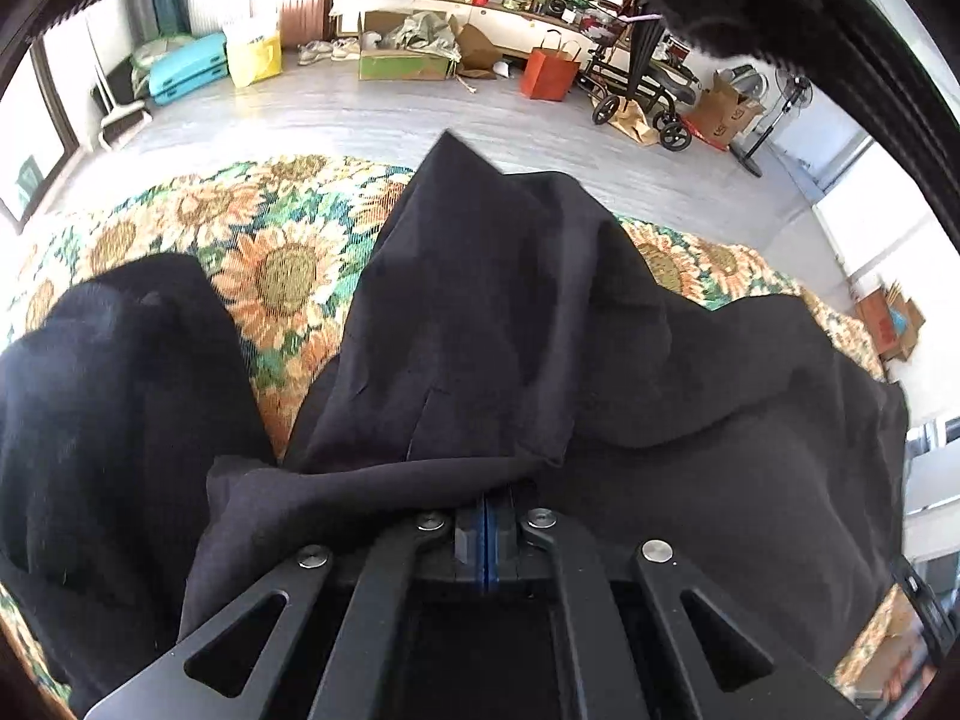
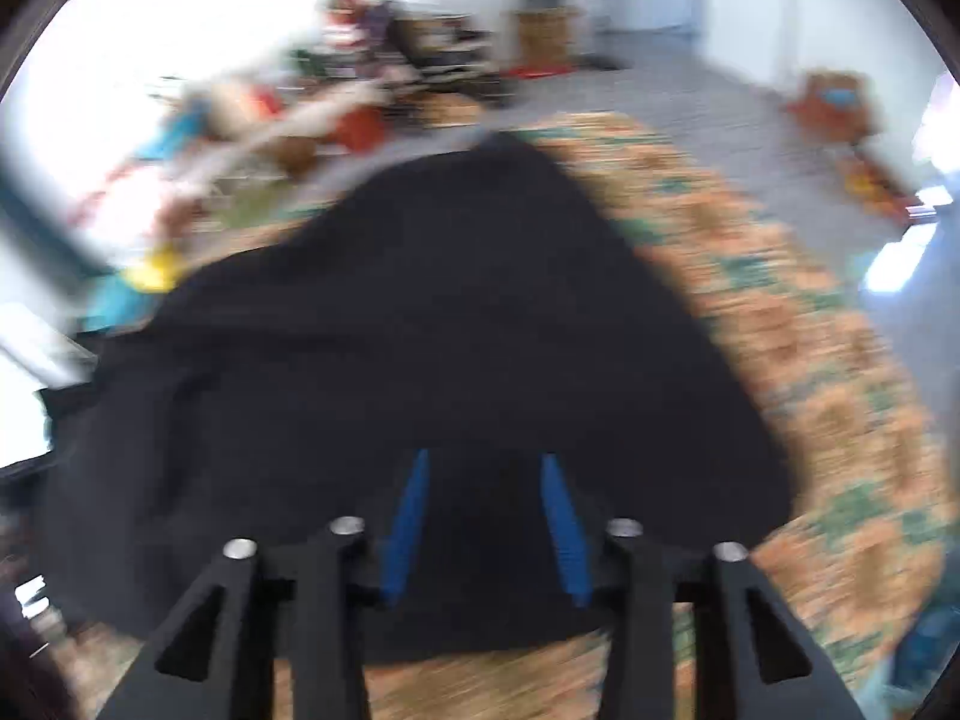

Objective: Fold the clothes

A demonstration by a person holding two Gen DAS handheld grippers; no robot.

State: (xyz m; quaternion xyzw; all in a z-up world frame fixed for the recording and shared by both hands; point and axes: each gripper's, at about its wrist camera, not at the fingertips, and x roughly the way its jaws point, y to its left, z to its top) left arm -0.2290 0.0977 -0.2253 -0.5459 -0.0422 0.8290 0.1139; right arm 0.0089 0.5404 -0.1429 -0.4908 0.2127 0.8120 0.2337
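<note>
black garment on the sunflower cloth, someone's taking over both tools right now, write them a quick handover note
Left tool: shut on the black garment, fabric bunched and pulled up at the fingers.
Right tool: open, blue pads spread over the garment, gripping nothing; its view is motion-blurred.
Garment lies rumpled on the sunflower cloth, a second dark heap to its left; whether that is a separate piece is unclear.
Done: no neat fold visible.
Left: grip with the right tool, spread flat, fold.

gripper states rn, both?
Left gripper: shut on the black garment.
Right gripper: open, blue pads apart above the black garment, holding nothing.
</note>
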